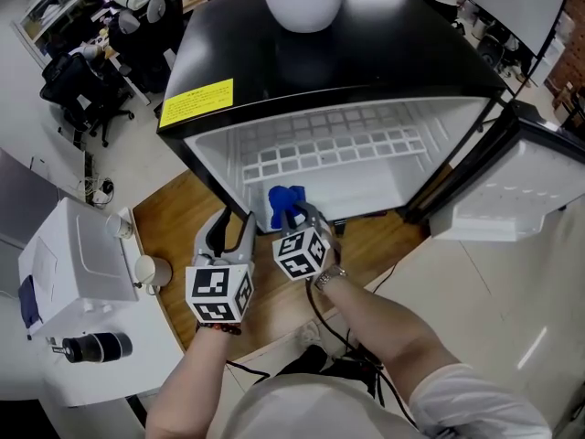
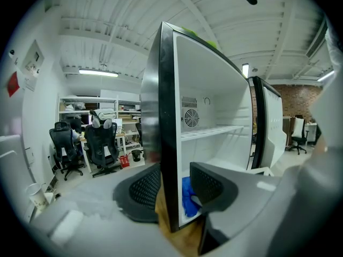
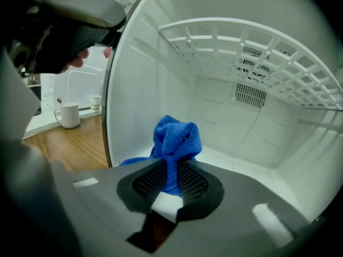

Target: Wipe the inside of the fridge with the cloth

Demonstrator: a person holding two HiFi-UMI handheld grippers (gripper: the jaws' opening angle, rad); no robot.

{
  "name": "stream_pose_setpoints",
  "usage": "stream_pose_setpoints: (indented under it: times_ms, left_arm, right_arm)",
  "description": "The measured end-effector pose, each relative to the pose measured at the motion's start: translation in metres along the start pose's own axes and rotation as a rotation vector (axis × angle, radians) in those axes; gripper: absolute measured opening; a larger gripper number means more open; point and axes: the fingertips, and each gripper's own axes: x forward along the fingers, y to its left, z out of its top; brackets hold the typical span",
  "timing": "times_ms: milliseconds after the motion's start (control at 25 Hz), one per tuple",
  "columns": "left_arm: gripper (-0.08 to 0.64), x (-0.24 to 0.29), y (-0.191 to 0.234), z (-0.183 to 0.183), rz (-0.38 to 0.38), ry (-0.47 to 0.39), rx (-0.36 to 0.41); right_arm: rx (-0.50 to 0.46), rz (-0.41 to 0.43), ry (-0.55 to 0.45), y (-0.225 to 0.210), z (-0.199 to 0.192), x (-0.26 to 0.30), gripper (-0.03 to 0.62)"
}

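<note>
– Right gripper view: what's the right gripper [image 3: 170,182] doing?
– Jaws narrow, pinched on a bunched blue terry cloth [image 3: 174,135]. Most of it sticks up past the tips, just over the white floor at the mouth of the small black fridge [image 1: 274,71].
– Left gripper [image 2: 174,189]?
– Jaws wide, straddling the black front edge of the fridge's left wall [image 2: 167,143]. A gap shows on the inner side, so I judge it's not clamped.
– Risks?
– Thin pinch: drag on the liner could pull the cloth out. Press too low and bare tips scrape plastic. Swing high and the cloth snags the white wire shelf [image 3: 257,52]. Fridge looks unbraced, so a hard push may shove it on the wooden table [image 1: 183,218] and rock the white pot [image 1: 302,3] on top.
</note>
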Motion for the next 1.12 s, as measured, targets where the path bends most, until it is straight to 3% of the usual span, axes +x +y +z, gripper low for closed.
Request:
stream_pose_setpoints:
  times_ms: [1120]
  left_arm:
    - [0.166, 0.001, 0.002, -0.001, 0.041, 0.009, -0.016]
  right_arm:
    - [0.046, -0.239, 0.106, -0.149, -0.068, -0.054, 0.058]
